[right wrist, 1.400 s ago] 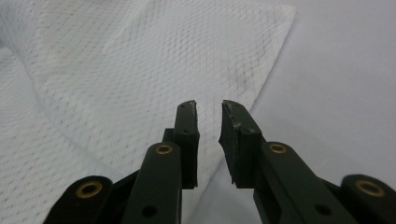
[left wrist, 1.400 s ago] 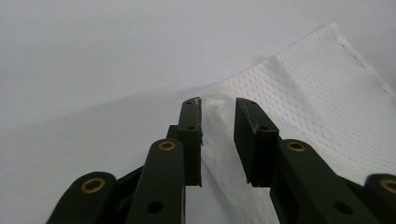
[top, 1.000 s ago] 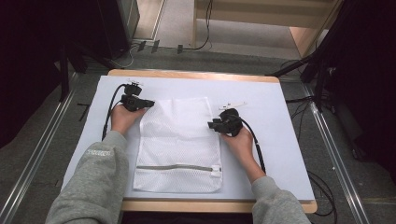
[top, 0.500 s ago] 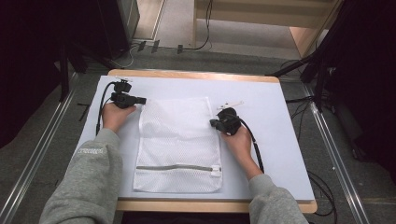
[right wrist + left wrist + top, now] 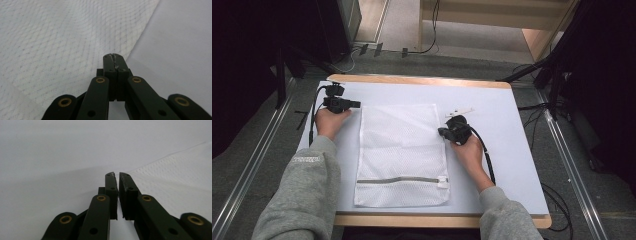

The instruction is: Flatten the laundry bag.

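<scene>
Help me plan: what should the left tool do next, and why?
Probably slide the left tool toward the near corner of the mesh bag and pinch it: its jaws have just been opening with nothing between them, just short of the bag, while the right tool sits shut at its right edge.

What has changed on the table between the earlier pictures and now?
The left gripper moved left, off the mesh bag's top-left corner; its jaws have just reopened slightly, empty. The right gripper stayed at the bag's right edge, jaws shut. The bag lies flat as before.
</scene>
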Available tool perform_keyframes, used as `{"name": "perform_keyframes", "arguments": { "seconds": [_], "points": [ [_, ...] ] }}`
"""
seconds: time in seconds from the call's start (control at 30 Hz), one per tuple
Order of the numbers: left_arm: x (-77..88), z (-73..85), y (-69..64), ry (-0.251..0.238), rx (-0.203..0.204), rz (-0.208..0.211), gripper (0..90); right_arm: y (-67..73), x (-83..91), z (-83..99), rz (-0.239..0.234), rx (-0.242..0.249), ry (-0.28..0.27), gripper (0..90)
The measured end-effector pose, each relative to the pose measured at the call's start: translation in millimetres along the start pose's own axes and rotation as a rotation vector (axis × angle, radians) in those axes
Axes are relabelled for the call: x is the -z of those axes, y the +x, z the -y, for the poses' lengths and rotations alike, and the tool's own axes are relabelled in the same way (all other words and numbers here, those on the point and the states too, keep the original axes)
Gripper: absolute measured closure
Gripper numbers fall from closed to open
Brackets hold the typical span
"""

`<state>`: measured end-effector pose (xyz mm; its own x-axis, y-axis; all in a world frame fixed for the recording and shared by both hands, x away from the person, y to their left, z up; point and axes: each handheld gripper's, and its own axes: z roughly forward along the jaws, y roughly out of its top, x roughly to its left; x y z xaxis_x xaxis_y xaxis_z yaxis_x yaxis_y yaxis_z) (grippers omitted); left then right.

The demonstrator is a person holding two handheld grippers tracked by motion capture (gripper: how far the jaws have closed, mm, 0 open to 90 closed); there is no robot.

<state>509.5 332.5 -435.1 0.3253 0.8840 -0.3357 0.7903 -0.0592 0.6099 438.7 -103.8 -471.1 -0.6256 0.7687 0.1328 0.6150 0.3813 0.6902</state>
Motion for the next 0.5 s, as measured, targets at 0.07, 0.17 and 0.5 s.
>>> {"name": "perform_keyframes", "arguments": {
  "seconds": [0.07,0.17,0.5],
  "points": [
    [4.1,1.3,-2.1,0.019,-0.016,0.012,82.0,-1.8,2.1,-0.1,0.006,-0.011,0.005,90.0],
    [9.9,5.8,-8.2,0.024,-0.041,0.032,79.9,-3.6,7.4,-0.9,-0.008,-0.032,-0.024,90.0],
    [23.3,29.2,-28.6,0.026,-0.094,0.068,71.0,-5.0,-11.7,-6.4,-0.001,-0.044,-0.053,71.0]
  ]
}}
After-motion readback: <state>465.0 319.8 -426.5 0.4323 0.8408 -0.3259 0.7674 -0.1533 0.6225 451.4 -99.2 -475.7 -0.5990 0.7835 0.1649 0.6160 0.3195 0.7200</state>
